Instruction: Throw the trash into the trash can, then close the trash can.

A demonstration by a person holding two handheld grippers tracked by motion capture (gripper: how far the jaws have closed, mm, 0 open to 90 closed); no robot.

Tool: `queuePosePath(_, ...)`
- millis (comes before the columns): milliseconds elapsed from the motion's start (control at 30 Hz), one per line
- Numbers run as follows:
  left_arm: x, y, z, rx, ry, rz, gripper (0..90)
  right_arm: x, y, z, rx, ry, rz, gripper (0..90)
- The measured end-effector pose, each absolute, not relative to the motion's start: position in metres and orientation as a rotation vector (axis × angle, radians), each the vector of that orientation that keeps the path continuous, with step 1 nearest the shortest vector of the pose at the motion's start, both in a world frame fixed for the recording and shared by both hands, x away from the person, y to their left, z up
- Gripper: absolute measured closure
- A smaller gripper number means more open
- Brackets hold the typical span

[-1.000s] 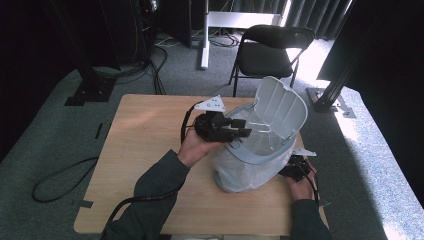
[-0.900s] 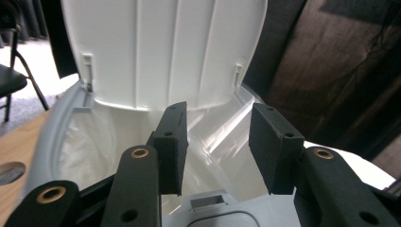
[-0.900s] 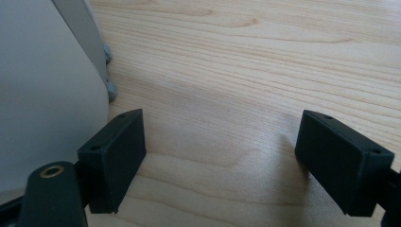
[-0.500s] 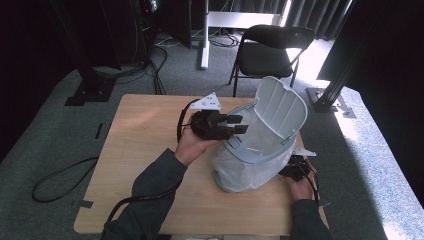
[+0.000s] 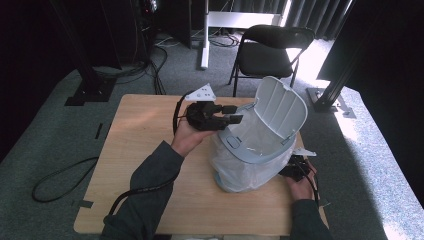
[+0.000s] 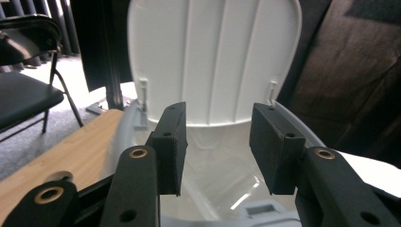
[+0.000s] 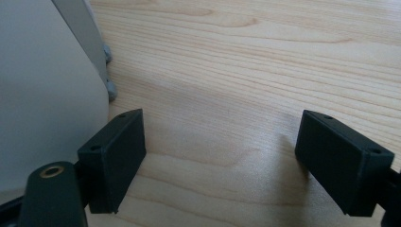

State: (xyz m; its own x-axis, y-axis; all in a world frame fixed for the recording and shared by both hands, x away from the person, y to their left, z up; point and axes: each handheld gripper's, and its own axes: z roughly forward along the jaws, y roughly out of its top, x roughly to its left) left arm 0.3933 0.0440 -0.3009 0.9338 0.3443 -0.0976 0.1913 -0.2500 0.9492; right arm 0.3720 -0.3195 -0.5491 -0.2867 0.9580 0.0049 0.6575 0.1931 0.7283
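A pale grey bin [image 5: 250, 167] stands on the wooden table [image 5: 135, 150], lined with a clear plastic bag, its white ribbed lid [image 5: 280, 107] raised upright. My left gripper [image 5: 236, 114] hovers at the bin's left rim and points across the mouth. In the left gripper view its jaws [image 6: 217, 123] stand open with nothing between them, facing the lid [image 6: 213, 56]. My right gripper [image 5: 292, 167] rests low by the bin's right side. Its jaws [image 7: 222, 142] are open wide over bare wood, the left finger [image 7: 116, 156] close to the bin wall [image 7: 42, 104].
A black folding chair [image 5: 270, 50] stands behind the table's far edge. Dark stands and cables lie on the grey carpet at the left [image 5: 65, 175]. A sunlit patch of floor lies at the right.
My left gripper has drawn slightly up and back from the bin's mouth. The lid stays upright and the right gripper has not moved.
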Motion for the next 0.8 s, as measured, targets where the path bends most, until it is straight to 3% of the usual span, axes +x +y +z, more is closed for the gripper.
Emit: queuePosePath(800, 0.439, 0.045, -0.284, 1.789, 0.354, 0.176, 53.4, 0.372, -0.319, -0.549, 1.506, 2.019, 0.877, 16.0)
